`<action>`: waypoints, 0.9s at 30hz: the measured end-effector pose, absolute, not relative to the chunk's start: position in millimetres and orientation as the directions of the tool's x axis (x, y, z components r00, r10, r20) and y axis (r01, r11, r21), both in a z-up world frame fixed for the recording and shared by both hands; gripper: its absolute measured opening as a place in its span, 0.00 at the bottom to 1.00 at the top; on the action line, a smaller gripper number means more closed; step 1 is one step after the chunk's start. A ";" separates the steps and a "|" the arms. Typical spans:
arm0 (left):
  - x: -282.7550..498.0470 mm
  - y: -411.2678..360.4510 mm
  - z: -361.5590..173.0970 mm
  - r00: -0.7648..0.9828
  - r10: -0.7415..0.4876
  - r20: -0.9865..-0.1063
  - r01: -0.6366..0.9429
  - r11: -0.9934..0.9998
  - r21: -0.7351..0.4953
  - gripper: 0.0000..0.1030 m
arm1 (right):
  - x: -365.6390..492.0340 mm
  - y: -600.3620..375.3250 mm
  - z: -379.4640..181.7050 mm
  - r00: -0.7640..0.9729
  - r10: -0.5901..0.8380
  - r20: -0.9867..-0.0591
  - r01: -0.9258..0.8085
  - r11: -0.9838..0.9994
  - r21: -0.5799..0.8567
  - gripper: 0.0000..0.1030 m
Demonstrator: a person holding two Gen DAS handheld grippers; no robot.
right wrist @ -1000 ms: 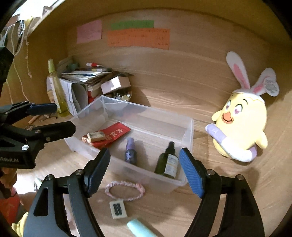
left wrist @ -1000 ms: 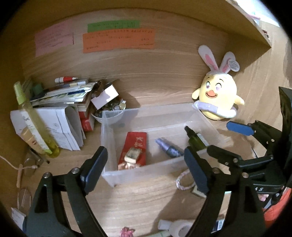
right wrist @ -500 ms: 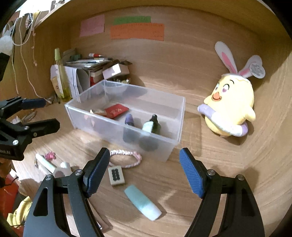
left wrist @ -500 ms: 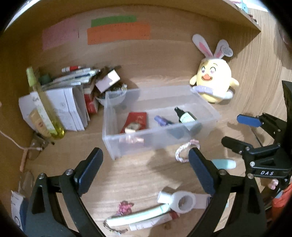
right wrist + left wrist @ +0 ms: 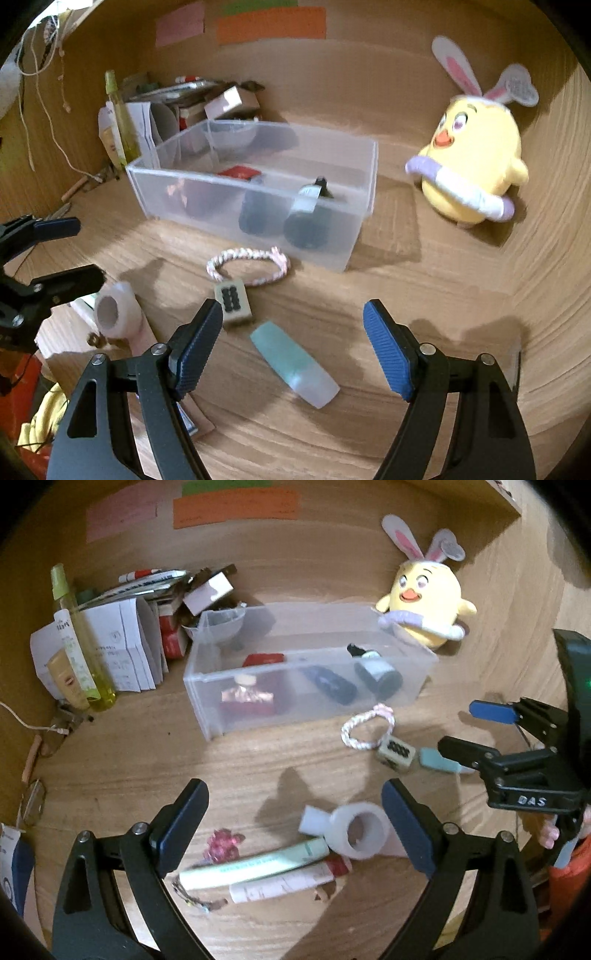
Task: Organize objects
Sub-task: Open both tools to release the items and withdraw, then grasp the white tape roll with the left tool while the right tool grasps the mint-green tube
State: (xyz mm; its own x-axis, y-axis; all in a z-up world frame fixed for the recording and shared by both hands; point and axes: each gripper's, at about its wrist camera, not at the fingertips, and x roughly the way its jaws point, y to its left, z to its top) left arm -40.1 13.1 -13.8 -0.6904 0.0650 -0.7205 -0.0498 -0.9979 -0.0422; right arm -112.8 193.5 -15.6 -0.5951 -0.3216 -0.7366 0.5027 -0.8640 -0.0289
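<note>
Table (image 5: pixel 424 295): clear bin (image 5: pixel 255 192) with bottles; braided ring (image 5: pixel 248 266), tile (image 5: pixel 233 302), pale blue tube (image 5: pixel 293 363) loose; left hand-held gripper (image 5: pixel 293 821) and right hand-held gripper (image 5: pixel 293 341) both released, empty.

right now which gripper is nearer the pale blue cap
Right. The right gripper hangs over the pale blue cap, which lies between its open jaws. The left gripper is off to the side, over the tape roll.

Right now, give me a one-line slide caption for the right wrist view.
Open right tongs hover over a pale teal capsule-shaped case on the wooden desk, near a clear plastic storage bin.
</note>
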 end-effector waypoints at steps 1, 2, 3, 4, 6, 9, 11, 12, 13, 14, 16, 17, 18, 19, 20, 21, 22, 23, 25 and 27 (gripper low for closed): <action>-38.4 13.9 -15.0 -0.689 0.071 -0.721 -0.054 -0.997 -0.046 0.93 | -113.2 194.7 -19.0 -0.589 -0.317 -0.743 0.501 -0.865 -0.029 0.74; -36.1 14.9 -17.1 -0.685 0.083 -0.723 -0.060 -0.997 -0.058 0.93 | -113.5 196.0 -22.7 -0.583 -0.312 -0.751 0.500 -0.866 -0.028 0.74; -35.1 15.5 -18.6 -0.682 0.092 -0.725 -0.064 -0.996 -0.067 0.93 | -113.7 197.4 -26.4 -0.575 -0.307 -0.758 0.499 -0.866 -0.028 0.74; -34.3 15.7 -20.1 -0.679 0.101 -0.727 -0.068 -0.995 -0.075 0.93 | -113.9 198.5 -29.3 -0.570 -0.303 -0.764 0.498 -0.867 -0.028 0.74; -30.9 16.9 -24.0 -0.676 0.118 -0.727 -0.076 -0.993 -0.090 0.93 | -113.5 201.1 -35.3 -0.560 -0.293 -0.775 0.498 -0.867 -0.032 0.74; -25.6 20.3 -26.1 -0.689 0.123 -0.714 -0.091 -0.992 -0.083 0.93 | -113.9 202.7 -41.8 -0.542 -0.291 -0.788 0.504 -0.863 -0.027 0.74; -22.7 25.9 -26.5 -0.700 0.114 -0.705 -0.102 -0.993 -0.060 0.93 | -114.8 202.2 -44.2 -0.534 -0.294 -0.792 0.507 -0.861 -0.022 0.74; -21.4 28.5 -26.8 -0.704 0.110 -0.702 -0.107 -0.993 -0.048 0.93 | -115.0 201.8 -44.8 -0.533 -0.295 -0.793 0.509 -0.861 -0.022 0.74; -20.5 30.8 -27.1 -0.708 0.109 -0.698 -0.114 -0.993 -0.040 0.93 | -115.8 201.3 -45.2 -0.531 -0.297 -0.793 0.510 -0.860 -0.020 0.73; -19.0 34.8 -27.9 -0.713 0.103 -0.693 -0.119 -0.993 -0.024 0.93 | -116.9 200.5 -45.6 -0.527 -0.300 -0.795 0.513 -0.858 -0.016 0.73; -17.6 39.5 -29.7 -0.718 0.093 -0.690 -0.126 -0.992 -0.003 0.93 | -118.2 198.8 -46.0 -0.520 -0.311 -0.796 0.518 -0.855 -0.004 0.73; -17.2 41.9 -31.3 -0.719 0.087 -0.690 -0.128 -0.992 0.008 0.91 | -118.7 197.5 -46.0 -0.516 -0.315 -0.796 0.520 -0.854 0.000 0.70; -17.5 43.5 -32.6 -0.716 0.086 -0.692 -0.131 -0.991 0.012 0.88 | -118.8 196.5 -46.3 -0.513 -0.317 -0.798 0.523 -0.852 0.002 0.67; -18.0 44.1 -34.1 -0.711 0.090 -0.697 -0.137 -0.991 0.012 0.81 | -119.4 195.5 -46.9 -0.508 -0.318 -0.801 0.527 -0.850 0.003 0.61; -19.8 45.2 -36.5 -0.701 0.094 -0.707 -0.142 -0.990 0.009 0.78 | -119.7 194.7 -47.7 -0.501 -0.320 -0.804 0.531 -0.847 0.006 0.55; -21.1 45.6 -38.1 -0.696 0.094 -0.712 -0.141 -0.990 0.006 0.77 | -119.5 194.6 -48.2 -0.496 -0.321 -0.807 0.533 -0.846 0.009 0.52; -21.9 46.1 -39.6 -0.694 0.093 -0.714 -0.137 -0.991 0.004 0.76 | -118.5 194.7 -48.0 -0.500 -0.320 -0.805 0.533 -0.846 0.005 0.49; -23.5 46.0 -41.4 -0.690 0.092 -0.718 -0.133 -0.991 0.000 0.74 | -117.9 194.3 -47.7 -0.498 -0.321 -0.805 0.535 -0.845 0.006 0.46; -25.5 45.5 -43.5 -0.685 0.098 -0.722 -0.130 -0.991 -0.011 0.69 | -116.2 194.5 -47.1 -0.495 -0.327 -0.805 0.539 -0.842 0.011 0.40; -27.7 44.8 -45.3 -0.682 0.104 -0.724 -0.125 -0.992 -0.025 0.66 | -113.7 195.3 -46.7 -0.499 -0.329 -0.802 0.539 -0.842 0.011 0.33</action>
State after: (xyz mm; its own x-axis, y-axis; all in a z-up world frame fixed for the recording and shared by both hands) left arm -27.7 44.8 -45.3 -0.6822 0.1042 -0.7237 -0.1250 -0.9918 -0.0250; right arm -113.7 195.3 -46.7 -0.4985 -0.3288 -0.8021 0.5387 -0.8424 0.0105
